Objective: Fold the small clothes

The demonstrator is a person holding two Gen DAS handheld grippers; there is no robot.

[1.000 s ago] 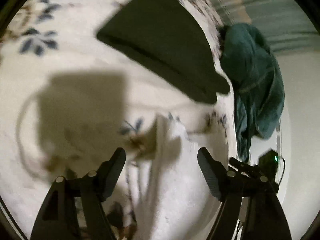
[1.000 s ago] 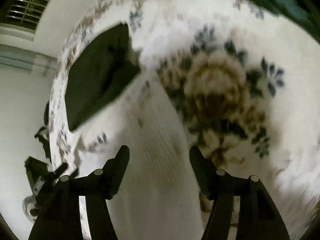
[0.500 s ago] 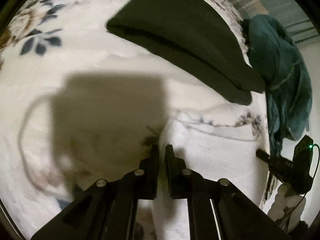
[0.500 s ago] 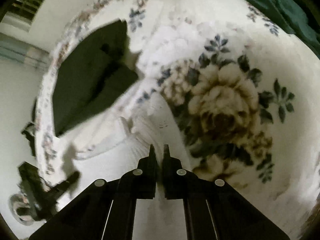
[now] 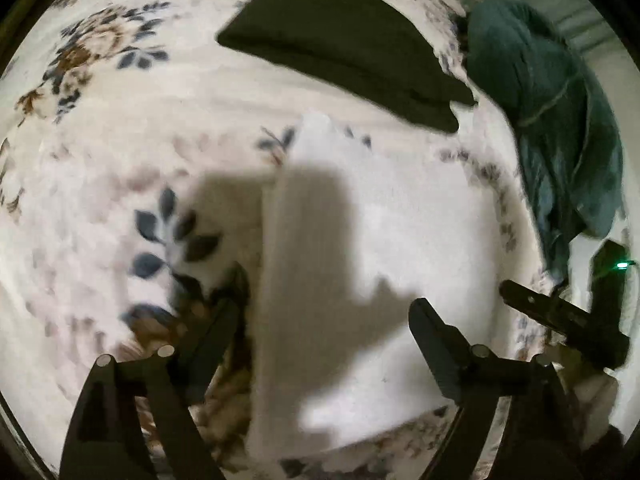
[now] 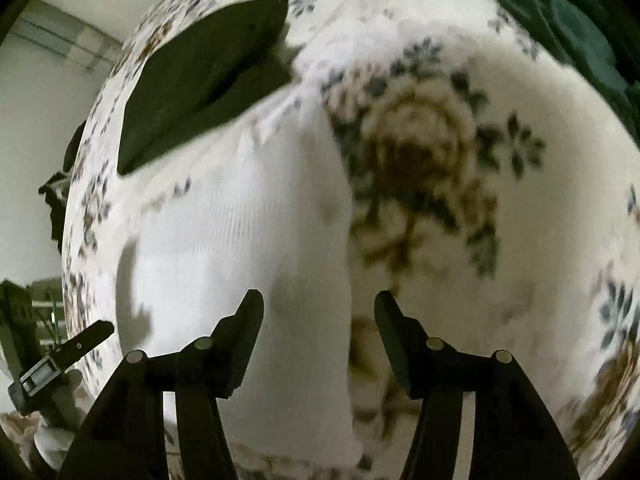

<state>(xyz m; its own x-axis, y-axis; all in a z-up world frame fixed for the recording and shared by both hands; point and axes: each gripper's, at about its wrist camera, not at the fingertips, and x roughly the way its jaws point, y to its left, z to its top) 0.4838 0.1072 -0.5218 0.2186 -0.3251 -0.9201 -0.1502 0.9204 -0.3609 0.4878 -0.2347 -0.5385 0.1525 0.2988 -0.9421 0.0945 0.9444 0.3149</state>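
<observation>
A white ribbed garment [image 5: 400, 248] lies flat, folded over, on a floral blanket [image 5: 100, 152]; it also shows in the right wrist view [image 6: 248, 232]. My left gripper [image 5: 324, 320] is open and empty just above the garment's left edge. My right gripper [image 6: 318, 312] is open and empty above the garment's right edge. A folded dark green garment [image 5: 344, 44] lies beyond it, also seen in the right wrist view [image 6: 200, 84].
A crumpled teal garment [image 5: 560, 120] hangs at the blanket's right edge, and shows at the top right of the right wrist view [image 6: 580, 12]. A black device with a green light [image 5: 608, 272] stands off the bed edge. The floral blanket [image 6: 500, 200] extends right.
Both grippers were shut on the white garment's edge half a second ago. Both have opened and let it go, and it now lies flat and folded.
</observation>
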